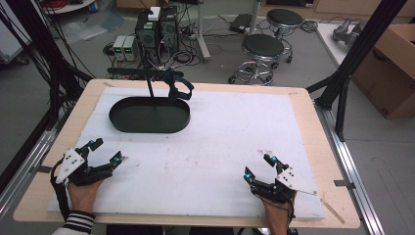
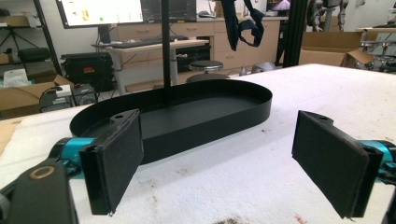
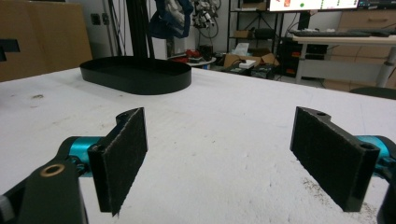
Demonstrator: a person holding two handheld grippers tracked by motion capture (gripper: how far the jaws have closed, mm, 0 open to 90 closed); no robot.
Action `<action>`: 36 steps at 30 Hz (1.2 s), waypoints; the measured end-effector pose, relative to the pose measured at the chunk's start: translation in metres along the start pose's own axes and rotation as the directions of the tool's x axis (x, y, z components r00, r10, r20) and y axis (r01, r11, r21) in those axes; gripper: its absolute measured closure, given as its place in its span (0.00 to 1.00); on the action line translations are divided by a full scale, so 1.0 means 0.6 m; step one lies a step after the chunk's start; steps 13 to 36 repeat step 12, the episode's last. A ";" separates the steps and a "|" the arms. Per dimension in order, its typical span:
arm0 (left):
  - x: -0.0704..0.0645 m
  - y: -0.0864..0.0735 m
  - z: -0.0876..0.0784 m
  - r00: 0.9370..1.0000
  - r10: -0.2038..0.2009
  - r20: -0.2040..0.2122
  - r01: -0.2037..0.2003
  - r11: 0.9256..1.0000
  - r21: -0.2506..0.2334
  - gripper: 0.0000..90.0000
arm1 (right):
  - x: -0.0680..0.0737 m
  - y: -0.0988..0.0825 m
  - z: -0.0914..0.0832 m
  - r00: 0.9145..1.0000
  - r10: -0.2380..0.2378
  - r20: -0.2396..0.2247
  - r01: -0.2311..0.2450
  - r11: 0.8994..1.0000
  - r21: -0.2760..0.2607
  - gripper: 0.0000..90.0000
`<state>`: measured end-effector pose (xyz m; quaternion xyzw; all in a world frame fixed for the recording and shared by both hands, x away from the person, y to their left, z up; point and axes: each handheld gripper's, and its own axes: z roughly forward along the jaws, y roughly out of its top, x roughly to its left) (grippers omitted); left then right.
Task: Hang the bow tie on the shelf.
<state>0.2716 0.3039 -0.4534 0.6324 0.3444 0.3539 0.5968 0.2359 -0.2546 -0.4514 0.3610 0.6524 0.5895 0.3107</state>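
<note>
Black tray (image 1: 149, 115) w/ post top cut off; both grippers' fingers (image 2: 116, 163) spread, empty.

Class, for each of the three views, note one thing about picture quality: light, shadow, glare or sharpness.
High view: even light, soft shadow inside the black tray, overall a little soft. Left gripper view: pads sharp, bright monitor washed out. Right gripper view: white mat bright, far shelves hazy.

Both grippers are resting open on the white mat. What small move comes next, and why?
Probably ease the left gripper forward toward the black oval tray: its jaws stand wide apart with nothing between them, and that tray sits straight ahead, nearer than to the right gripper.
</note>
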 end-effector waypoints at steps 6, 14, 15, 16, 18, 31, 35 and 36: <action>0.000 0.000 -0.001 1.000 0.001 0.001 -0.001 1.000 -0.004 0.19 | 0.002 0.002 0.007 0.999 -0.005 0.044 0.004 1.000 0.021 0.20; 0.000 0.000 0.000 1.000 0.001 0.000 -0.001 1.000 0.002 0.19 | -0.005 0.003 0.017 0.998 0.019 0.063 -0.021 0.999 0.036 0.20; 0.000 0.000 0.000 1.000 0.001 0.000 -0.001 1.000 0.002 0.19 | -0.005 0.003 0.017 0.998 0.019 0.063 -0.021 0.999 0.036 0.20; 0.000 0.000 0.000 1.000 0.001 0.000 -0.001 1.000 0.002 0.19 | -0.005 0.003 0.017 0.998 0.019 0.063 -0.021 0.999 0.036 0.20; 0.000 0.000 0.000 1.000 0.001 0.000 -0.001 1.000 0.002 0.19 | -0.005 0.003 0.017 0.998 0.019 0.063 -0.021 0.999 0.036 0.20; 0.000 0.000 0.000 1.000 0.001 0.000 -0.001 1.000 0.002 0.19 | -0.005 0.003 0.017 0.998 0.019 0.063 -0.021 0.999 0.036 0.20; 0.000 0.000 0.000 1.000 0.001 0.000 -0.001 1.000 0.002 0.19 | -0.005 0.003 0.017 0.998 0.019 0.063 -0.021 0.999 0.036 0.20; 0.000 0.000 0.000 1.000 0.001 0.000 -0.001 1.000 0.002 0.19 | -0.005 0.003 0.017 0.998 0.019 0.063 -0.021 0.999 0.036 0.20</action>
